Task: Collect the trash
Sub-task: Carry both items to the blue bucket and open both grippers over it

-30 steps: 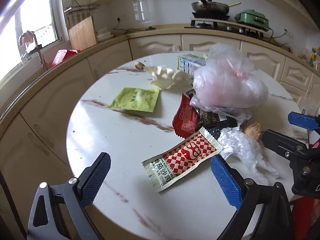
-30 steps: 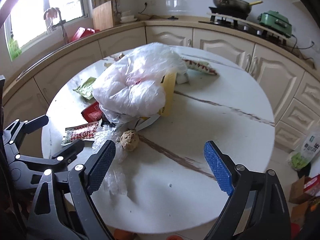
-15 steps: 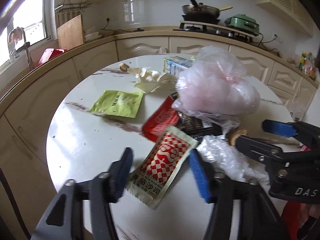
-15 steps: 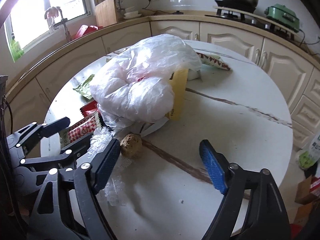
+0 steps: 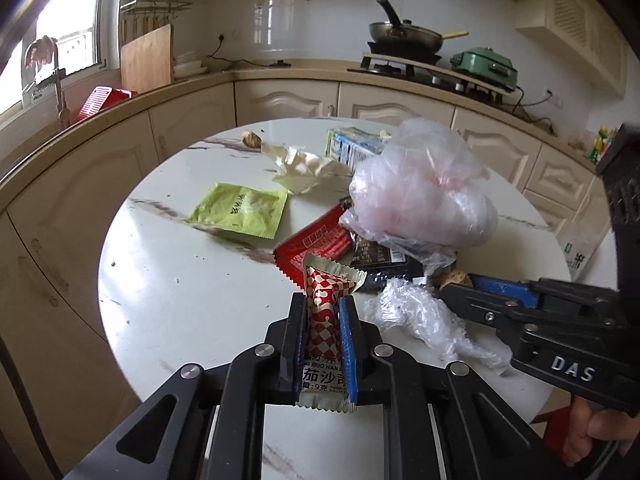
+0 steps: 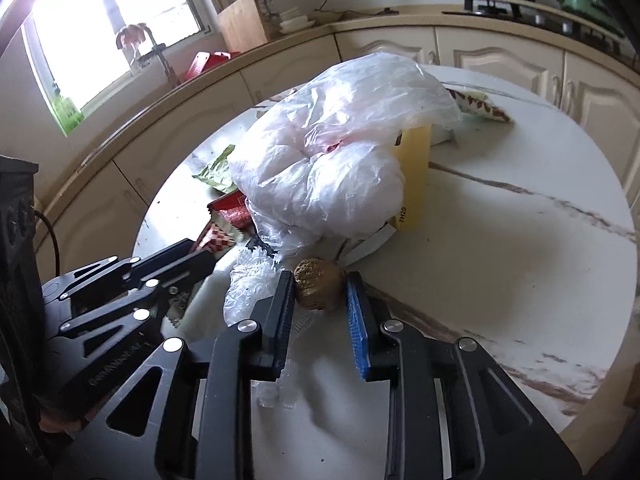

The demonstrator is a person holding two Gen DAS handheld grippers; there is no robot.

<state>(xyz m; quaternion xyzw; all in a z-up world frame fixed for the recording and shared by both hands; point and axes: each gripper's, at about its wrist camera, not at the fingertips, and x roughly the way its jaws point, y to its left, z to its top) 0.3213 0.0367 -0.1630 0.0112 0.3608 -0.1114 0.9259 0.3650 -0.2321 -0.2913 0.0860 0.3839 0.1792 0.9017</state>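
My left gripper (image 5: 323,304) is shut on a red-and-white checkered sauce packet (image 5: 325,300), which stands pinched between the blue pads above the round white table (image 5: 168,288). My right gripper (image 6: 320,286) is closed around a brown lump (image 6: 319,283) on the table, with both pads touching its sides. The right gripper also shows in the left wrist view (image 5: 480,286). A crumpled clear wrapper (image 5: 420,316) lies between the two grippers.
A puffy white plastic bag (image 5: 420,196) sits mid-table over a red packet (image 5: 316,244) and a dark packet (image 5: 380,260). A green sachet (image 5: 240,210), crumpled paper (image 5: 304,168), a carton (image 5: 352,148) and a yellow card (image 6: 416,176) lie around it.
My left gripper has moved in and shut on the checkered packet, lifting its end. My right gripper has moved forward and closed on the brown lump.
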